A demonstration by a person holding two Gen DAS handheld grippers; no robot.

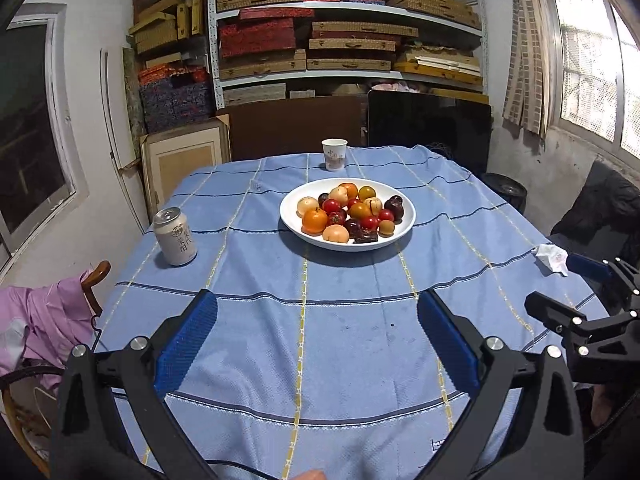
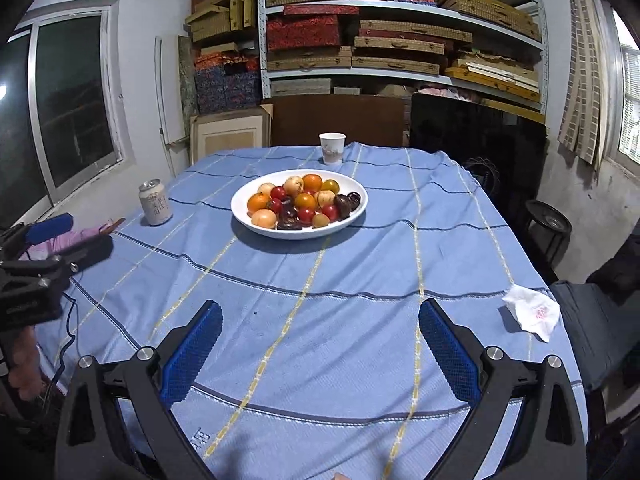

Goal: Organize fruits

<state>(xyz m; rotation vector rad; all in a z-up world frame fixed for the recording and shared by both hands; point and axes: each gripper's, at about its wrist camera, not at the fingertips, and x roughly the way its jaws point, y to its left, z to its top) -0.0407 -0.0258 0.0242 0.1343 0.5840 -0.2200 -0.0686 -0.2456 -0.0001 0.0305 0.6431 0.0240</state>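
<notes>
Both claws hang wide apart over the near cloth [image 1: 340, 340], holding and touching nothing: left claw [image 1: 317, 304], right claw [image 2: 321, 314]. The fruits [image 1: 350, 212] sit piled in the plate [image 1: 292, 216] mid-table, well beyond both.

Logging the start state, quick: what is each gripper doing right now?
Left gripper: open, holding nothing, above the tablecloth.
Right gripper: open, holding nothing.

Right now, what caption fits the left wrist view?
Open left claw faces a white plate of mixed fruits on a blue tablecloth.
</notes>
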